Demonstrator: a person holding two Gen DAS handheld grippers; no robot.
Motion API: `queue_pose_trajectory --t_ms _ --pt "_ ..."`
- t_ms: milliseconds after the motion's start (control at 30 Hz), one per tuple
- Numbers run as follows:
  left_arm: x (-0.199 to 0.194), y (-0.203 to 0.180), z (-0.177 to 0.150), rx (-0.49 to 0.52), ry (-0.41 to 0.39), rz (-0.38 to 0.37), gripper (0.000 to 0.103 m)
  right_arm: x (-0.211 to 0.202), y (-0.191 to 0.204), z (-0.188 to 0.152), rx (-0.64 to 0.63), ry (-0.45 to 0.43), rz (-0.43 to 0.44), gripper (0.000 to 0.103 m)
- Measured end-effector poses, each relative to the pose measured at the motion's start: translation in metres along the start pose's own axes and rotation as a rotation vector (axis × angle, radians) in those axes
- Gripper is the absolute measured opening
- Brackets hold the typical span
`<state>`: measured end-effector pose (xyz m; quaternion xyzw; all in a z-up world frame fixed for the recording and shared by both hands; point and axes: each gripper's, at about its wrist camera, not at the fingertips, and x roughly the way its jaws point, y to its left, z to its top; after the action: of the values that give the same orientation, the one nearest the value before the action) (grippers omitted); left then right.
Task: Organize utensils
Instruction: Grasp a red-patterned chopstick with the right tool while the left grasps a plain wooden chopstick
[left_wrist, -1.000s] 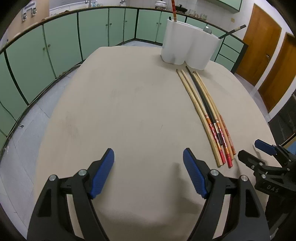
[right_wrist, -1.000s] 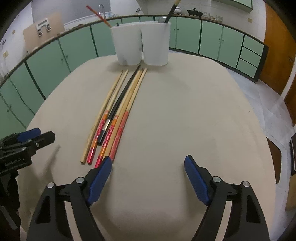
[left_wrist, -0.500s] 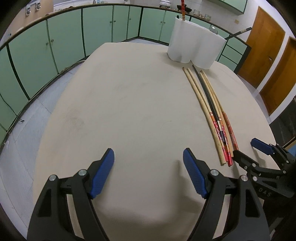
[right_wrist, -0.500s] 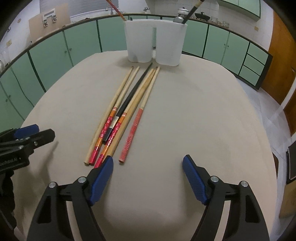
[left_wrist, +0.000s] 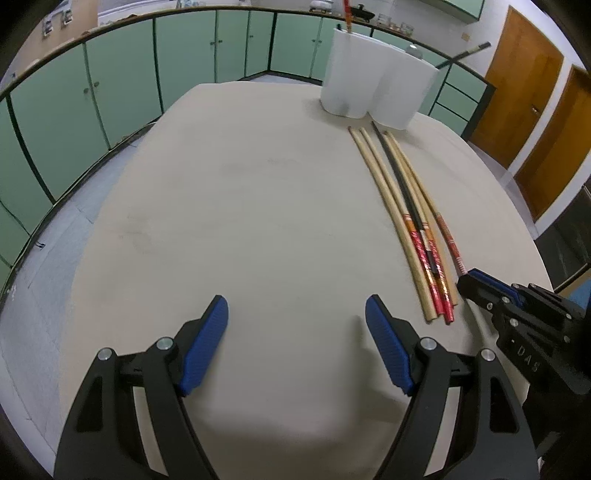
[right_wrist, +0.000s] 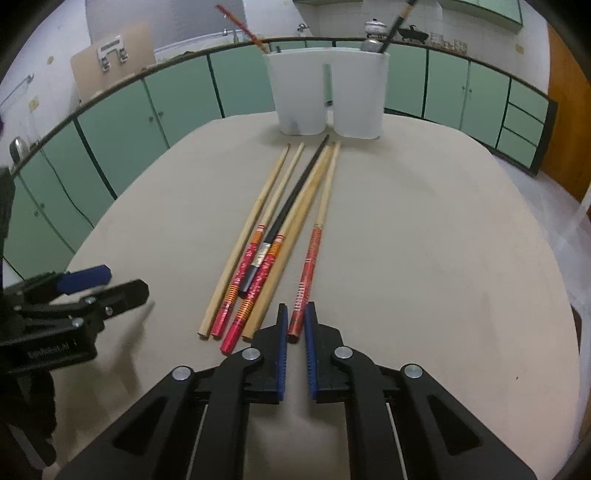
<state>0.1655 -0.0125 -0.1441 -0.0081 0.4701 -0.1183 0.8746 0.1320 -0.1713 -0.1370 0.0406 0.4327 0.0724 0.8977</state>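
Right gripper (right_wrist: 294, 325) has just been closing and now pinches the red end of the rightmost chopstick (right_wrist: 312, 254), which a moment ago lay loose against the bundle (right_wrist: 269, 240) on the table (right_wrist: 424, 240); pickup looks underway. Its long axis runs away toward the white holder (right_wrist: 328, 96), pale tip leading. Left gripper (left_wrist: 297, 332) stands open, empty.

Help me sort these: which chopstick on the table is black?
The black chopstick, third from left among the six, tip toward the white holder; the others are pale wood, some with red ends.
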Motion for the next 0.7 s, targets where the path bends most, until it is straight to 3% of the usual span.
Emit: queue_pose_trajectory --t_ms 333,700 --pt "0.008 -0.05 -0.003 0.074 0.015 -0.069 0.075 -0.018 -0.046 -0.011 0.073 -0.001 -0.059 0.007" --pt "0.012 -0.058 -0.004 0.108 0.017 0.001 0.075 -0.018 -0.056 -0.013 0.095 -0.01 -0.04 0.007"
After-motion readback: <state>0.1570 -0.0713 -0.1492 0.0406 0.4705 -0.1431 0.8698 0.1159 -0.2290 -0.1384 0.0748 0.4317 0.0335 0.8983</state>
